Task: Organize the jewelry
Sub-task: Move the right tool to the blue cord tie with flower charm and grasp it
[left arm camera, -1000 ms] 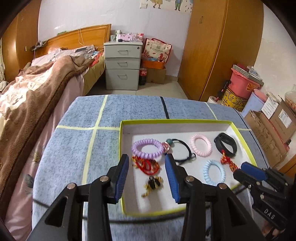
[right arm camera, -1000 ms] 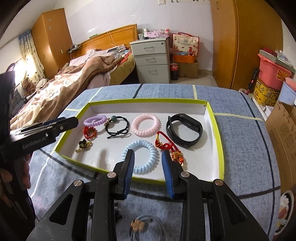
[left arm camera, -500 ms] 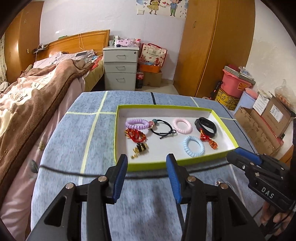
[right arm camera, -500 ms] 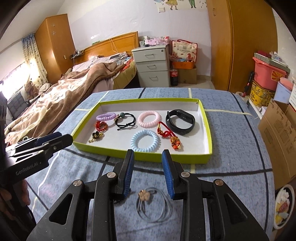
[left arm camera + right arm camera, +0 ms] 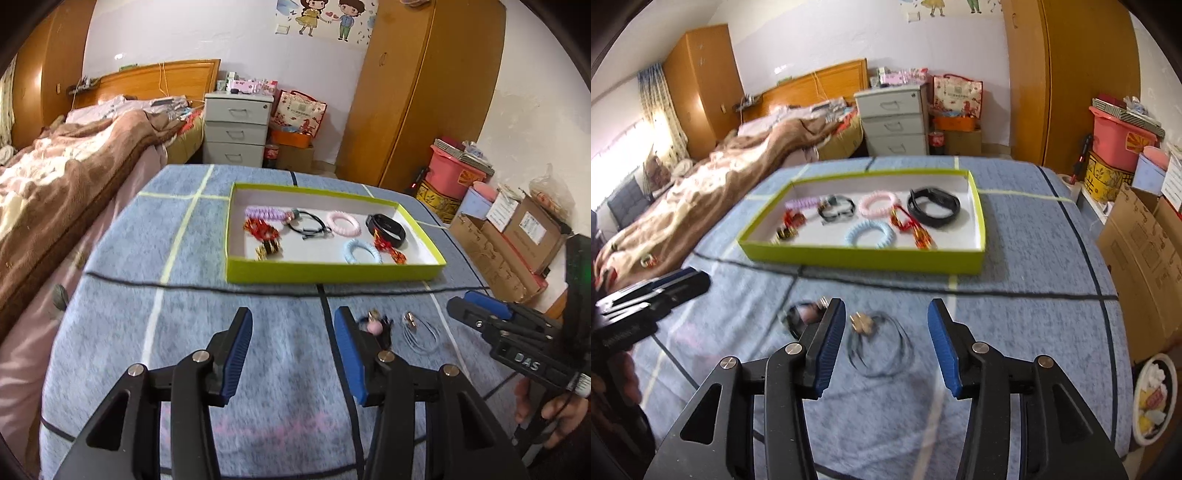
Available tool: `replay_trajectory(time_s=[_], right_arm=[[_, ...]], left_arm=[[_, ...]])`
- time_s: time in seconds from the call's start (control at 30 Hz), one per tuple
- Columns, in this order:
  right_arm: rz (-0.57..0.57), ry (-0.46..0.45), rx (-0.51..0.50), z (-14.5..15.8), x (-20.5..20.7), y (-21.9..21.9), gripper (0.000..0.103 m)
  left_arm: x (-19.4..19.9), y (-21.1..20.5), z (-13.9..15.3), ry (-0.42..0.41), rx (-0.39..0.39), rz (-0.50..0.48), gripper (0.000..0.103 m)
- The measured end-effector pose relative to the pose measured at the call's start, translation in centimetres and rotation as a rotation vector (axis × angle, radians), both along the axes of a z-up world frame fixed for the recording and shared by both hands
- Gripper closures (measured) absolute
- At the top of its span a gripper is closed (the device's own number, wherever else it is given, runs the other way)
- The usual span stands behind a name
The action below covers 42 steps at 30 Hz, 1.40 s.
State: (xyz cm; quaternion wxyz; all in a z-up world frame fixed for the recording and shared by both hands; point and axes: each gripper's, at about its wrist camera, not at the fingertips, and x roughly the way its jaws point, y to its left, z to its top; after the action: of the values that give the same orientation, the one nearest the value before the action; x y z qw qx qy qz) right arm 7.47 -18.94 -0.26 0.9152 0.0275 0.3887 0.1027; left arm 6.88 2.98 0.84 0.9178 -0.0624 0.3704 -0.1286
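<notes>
While both tongs hang over the blue cloth (image 5: pixel 1015 295):
Left tongs (image 5: pixel 293 350): released, holding nothing.
Right tongs (image 5: pixel 886 343): released, framing a cord necklace (image 5: pixel 877 341).
Tray (image 5: pixel 864 258): farther off, holding bracelets (image 5: pixel 866 234).
Hair tie (image 5: pixel 376 326): near side, possibly pink-beaded; blurred.

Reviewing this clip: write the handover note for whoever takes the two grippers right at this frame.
Left gripper: open, empty, above the blue cloth.
Right gripper: open, empty, hovering over the thin cord necklace with a gold charm.
Green tray: already holds the purple, pink and blue coil ties, a black hair tie, the black band, two red knot charms and a small gold-black piece.
Left to do: two items lie on the cloth outside the tray, the necklace and a black tie with a pink bead. Both probably go into the tray next.
</notes>
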Motion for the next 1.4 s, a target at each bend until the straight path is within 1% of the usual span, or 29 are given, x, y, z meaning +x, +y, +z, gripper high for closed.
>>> replay_trajectory(time_s=[0.1,0.2,0.33,0.43,0.6,0.7,0.87,1.03,1.1,1.13,1.17,1.23,1.27,1.3,1.37,1.4], right_arm=[[0.016,0.023,-0.021,-1.0,-0.1,-0.2,0.055],[0.050,0.045,-0.039,-1.8,-0.2,0.6,0.055],[0.115,0.051,-0.037,-2.1,0.1,2.2,0.055],[0.108,0.046,-0.060,-2.4,0.8,2.9,0.055],[0.090,0.077,-0.068,-3.2,1.8,3.1,0.055],[0.086,0.094,-0.091,-3.7,2.0,3.3,0.055],[0.091,0.092,-0.129,-3.9,2.3,3.6,0.055],[0.082,0.092,-0.115,-3.9,2.2,3.2,0.055],[0.069,0.092,-0.112,-3.9,2.2,2.9,0.064],[0.060,0.091,-0.114,-3.9,2.3,2.8,0.069],[0.055,0.091,-0.112,-3.9,2.2,2.7,0.071],[0.045,0.092,-0.098,-3.8,2.2,2.1,0.083],[0.040,0.093,-0.095,-3.8,2.3,2.0,0.086],[0.037,0.094,-0.087,-3.8,2.3,1.9,0.087],[0.033,0.096,-0.064,-3.8,2.3,1.5,0.096],[0.027,0.099,-0.054,-3.8,2.3,1.2,0.097]], left_arm=[[-0.7,-0.1,-0.7,0.012,0.032,-0.004,0.054],[-1.2,0.3,-1.0,0.016,0.011,-0.004,0.054],[-1.6,0.6,-1.1,0.013,0.012,-0.002,0.054],[-1.7,1.0,-1.2,0.015,0.005,-0.002,0.054],[-1.8,1.4,-1.6,0.028,-0.002,-0.006,0.054],[-1.7,1.5,-1.7,0.030,-0.003,-0.008,0.054],[-1.3,1.4,-2.1,0.045,-0.010,-0.013,0.054],[-1.1,1.4,-2.3,0.055,-0.012,-0.016,0.054],[-0.9,1.3,-2.3,0.060,-0.006,-0.012,0.053],[-0.9,1.3,-2.3,0.060,-0.005,-0.013,0.053],[-0.8,1.2,-2.4,0.062,-0.004,-0.014,0.053],[-0.7,1.0,-2.4,0.064,-0.002,-0.016,0.053],[-0.7,0.9,-2.4,0.066,-0.002,-0.016,0.053],[-0.6,0.8,-2.5,0.070,-0.003,-0.016,0.053],[-0.6,0.6,-2.5,0.071,0.003,-0.021,0.053],[-0.5,0.4,-2.5,0.073,0.008,-0.022,0.053]])
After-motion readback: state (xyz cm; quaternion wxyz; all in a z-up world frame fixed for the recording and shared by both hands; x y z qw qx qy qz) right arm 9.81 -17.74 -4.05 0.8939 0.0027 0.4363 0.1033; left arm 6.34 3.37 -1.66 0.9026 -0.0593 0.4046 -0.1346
